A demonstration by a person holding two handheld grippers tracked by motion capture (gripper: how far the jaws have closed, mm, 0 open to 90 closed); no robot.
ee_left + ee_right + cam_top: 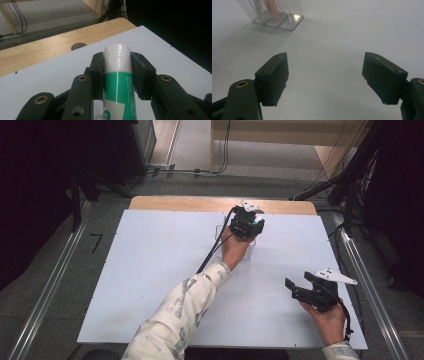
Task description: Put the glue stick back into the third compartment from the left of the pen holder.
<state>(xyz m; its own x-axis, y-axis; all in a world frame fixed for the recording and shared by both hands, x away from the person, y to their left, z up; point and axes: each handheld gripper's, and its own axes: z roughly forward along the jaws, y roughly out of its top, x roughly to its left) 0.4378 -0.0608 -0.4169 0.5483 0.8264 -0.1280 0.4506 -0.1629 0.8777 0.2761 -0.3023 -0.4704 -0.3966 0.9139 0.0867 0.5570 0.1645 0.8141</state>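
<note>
My left gripper (117, 71) has its jaws clamped on a green-and-white plastic glue stick (118, 82), over the clear plastic divided holder (277, 15) at 12 o'clock, pink stick inside. Right gripper (325, 75) gapes wide, holding nothing.

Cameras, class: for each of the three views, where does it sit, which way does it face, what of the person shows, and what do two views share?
High view: above the person's side, facing forward and down on the white table; both forearms, hands, claws show.
Left gripper view: on the left claw, looking along jaws clamping a green-and-white tube.
Right gripper view: on the right claw, jaws apart, facing a clear holder.
Shared: holder, in the high and right gripper views.
</note>
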